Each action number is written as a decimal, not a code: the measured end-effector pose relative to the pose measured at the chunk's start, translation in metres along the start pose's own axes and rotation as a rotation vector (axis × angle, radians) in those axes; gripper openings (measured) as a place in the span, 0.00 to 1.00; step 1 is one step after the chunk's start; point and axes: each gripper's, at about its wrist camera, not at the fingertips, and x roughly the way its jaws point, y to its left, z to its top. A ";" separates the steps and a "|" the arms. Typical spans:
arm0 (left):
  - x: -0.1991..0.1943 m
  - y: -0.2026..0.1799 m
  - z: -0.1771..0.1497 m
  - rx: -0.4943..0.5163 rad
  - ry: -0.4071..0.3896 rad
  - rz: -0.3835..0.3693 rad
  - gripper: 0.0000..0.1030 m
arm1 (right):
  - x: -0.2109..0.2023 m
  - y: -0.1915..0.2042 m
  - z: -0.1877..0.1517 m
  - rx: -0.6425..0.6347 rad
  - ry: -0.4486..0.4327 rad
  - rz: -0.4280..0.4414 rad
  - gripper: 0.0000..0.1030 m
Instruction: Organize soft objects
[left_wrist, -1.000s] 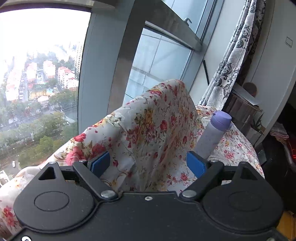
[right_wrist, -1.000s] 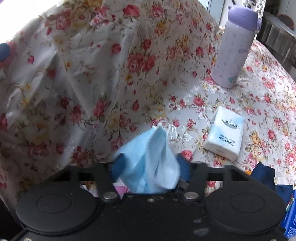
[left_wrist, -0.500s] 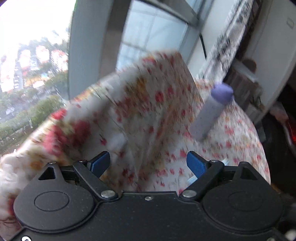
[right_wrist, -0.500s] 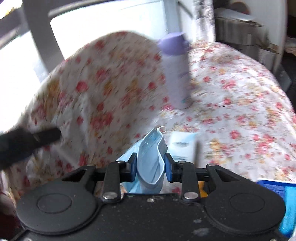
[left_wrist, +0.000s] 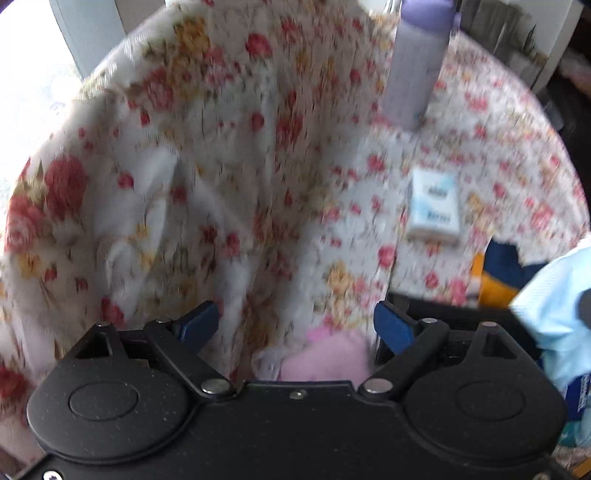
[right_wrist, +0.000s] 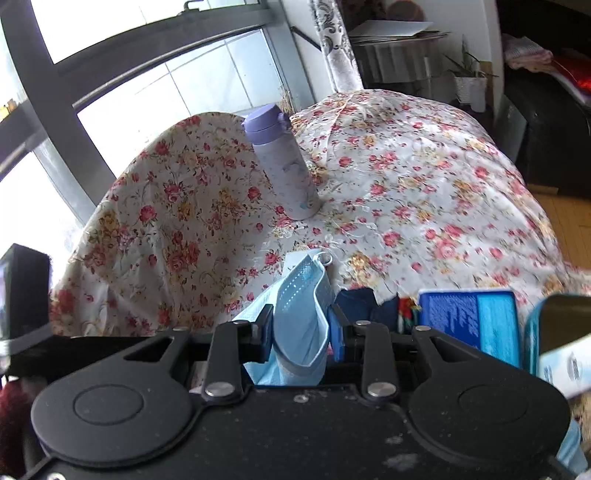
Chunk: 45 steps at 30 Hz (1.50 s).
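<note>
Bright daylight comes through a tall window (right_wrist: 122, 92) with dark grey frames (right_wrist: 40, 110) on the left. A patterned grey-and-white curtain (right_wrist: 334, 40) hangs at its right edge against a white wall (right_wrist: 476, 33). Beside it stands a grey cabinet (right_wrist: 399, 62) with flat boards on top, and a potted plant (right_wrist: 469, 79) sits near it. Wooden floor (right_wrist: 565, 221) shows at the right, next to dark furniture (right_wrist: 550, 129)
</note>
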 end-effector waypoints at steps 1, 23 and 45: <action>0.001 -0.001 -0.002 0.004 0.018 0.009 0.85 | -0.004 -0.002 -0.003 0.007 -0.003 0.008 0.29; 0.037 -0.019 -0.004 0.012 0.270 -0.019 0.85 | -0.036 -0.027 -0.025 0.101 -0.016 0.076 0.29; 0.036 0.000 -0.014 -0.149 0.260 -0.067 0.58 | -0.049 -0.033 -0.034 0.115 -0.012 0.075 0.29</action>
